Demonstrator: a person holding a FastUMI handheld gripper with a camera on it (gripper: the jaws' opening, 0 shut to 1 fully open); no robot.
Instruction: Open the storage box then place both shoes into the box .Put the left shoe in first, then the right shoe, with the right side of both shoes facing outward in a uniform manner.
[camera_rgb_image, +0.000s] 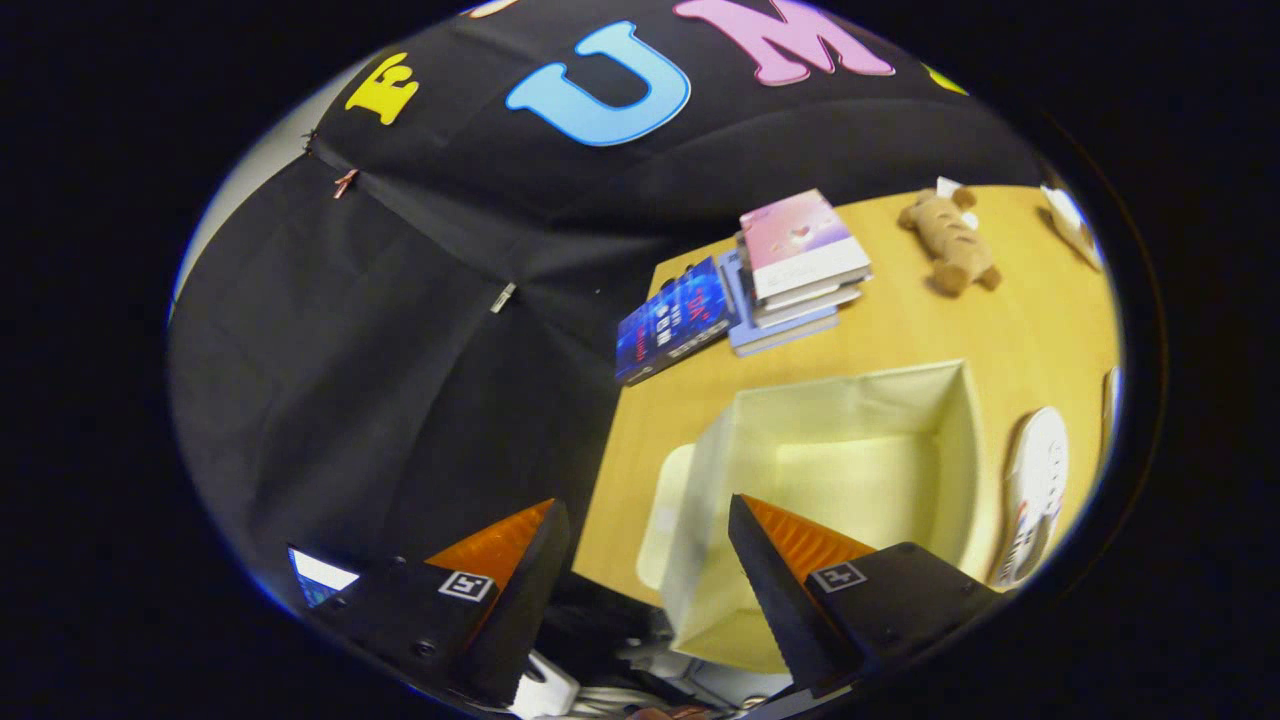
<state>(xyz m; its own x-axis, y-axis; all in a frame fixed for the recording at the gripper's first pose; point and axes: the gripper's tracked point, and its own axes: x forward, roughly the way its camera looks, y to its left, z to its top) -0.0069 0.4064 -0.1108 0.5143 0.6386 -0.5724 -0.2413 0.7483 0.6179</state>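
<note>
The black-and-orange two-finger gripper (648, 590) hangs released and empty before the open cream fabric storage box (850, 400), beyond which a white shoe (1035, 490), probably light and stiff-soled, invites a heel-collar hold.

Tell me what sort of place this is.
Probably a staged booth mimicking a home room: a wooden table against black cloth, holding an open storage box, stacked books, a plush toy. The gripper hovers open.

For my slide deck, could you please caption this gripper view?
Open gripper above the table edge, empty storage box just ahead, white shoe beside it, books beyond.
</note>
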